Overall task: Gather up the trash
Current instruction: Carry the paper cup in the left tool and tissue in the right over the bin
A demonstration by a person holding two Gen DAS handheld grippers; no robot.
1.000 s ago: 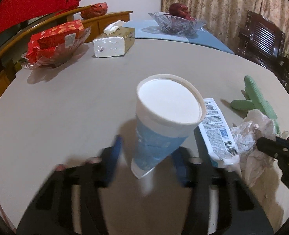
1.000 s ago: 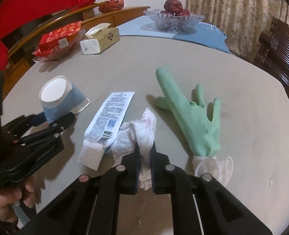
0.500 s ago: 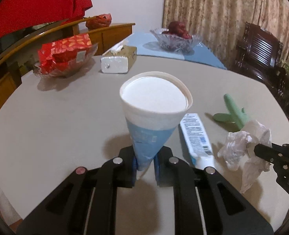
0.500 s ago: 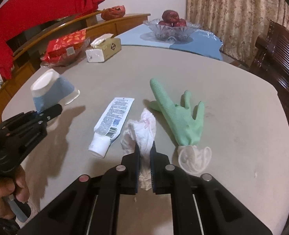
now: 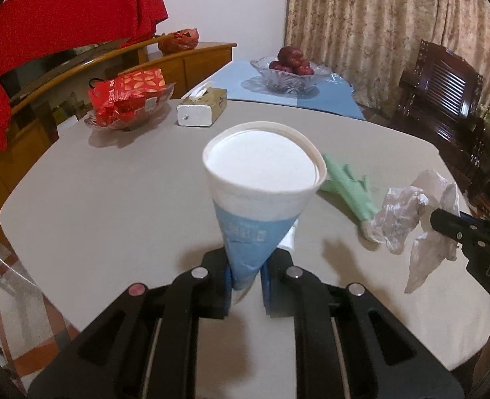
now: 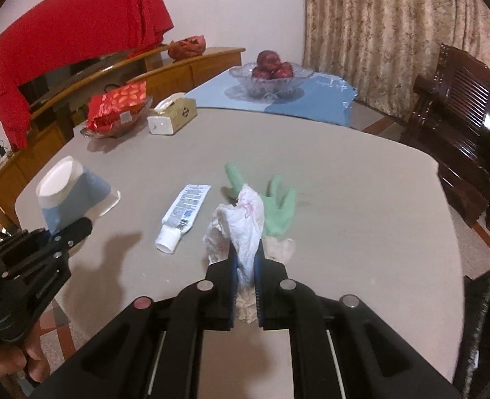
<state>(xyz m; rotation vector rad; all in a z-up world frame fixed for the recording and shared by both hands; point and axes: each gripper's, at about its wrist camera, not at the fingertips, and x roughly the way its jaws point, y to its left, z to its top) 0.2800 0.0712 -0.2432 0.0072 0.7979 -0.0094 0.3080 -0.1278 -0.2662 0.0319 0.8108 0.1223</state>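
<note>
A blue and white paper cup (image 5: 261, 199) is pinched flat at its rim end by my left gripper (image 5: 246, 282), its white base pointing at the camera, lifted off the grey table (image 5: 112, 206). In the right wrist view the same cup (image 6: 68, 196) hangs at the left in that gripper. My right gripper (image 6: 246, 272) is shut on a crumpled white tissue (image 6: 241, 229), also raised; it shows in the left wrist view as the tissue (image 5: 411, 212) at the right. A white tube (image 6: 183, 212) and a green rubber glove (image 6: 274, 206) lie on the table.
At the far side stand a tissue box (image 6: 171, 118), a glass dish of red packets (image 6: 118, 113) and a glass bowl of red fruit (image 6: 271, 76) on a blue cloth. A dark wooden chair (image 6: 460, 106) is at the right, a wooden sideboard (image 6: 165, 73) at the left.
My left gripper closed on the tipped cup and lifted it off the table. My right gripper rose with the tissue. Both views have pulled back from the table.
</note>
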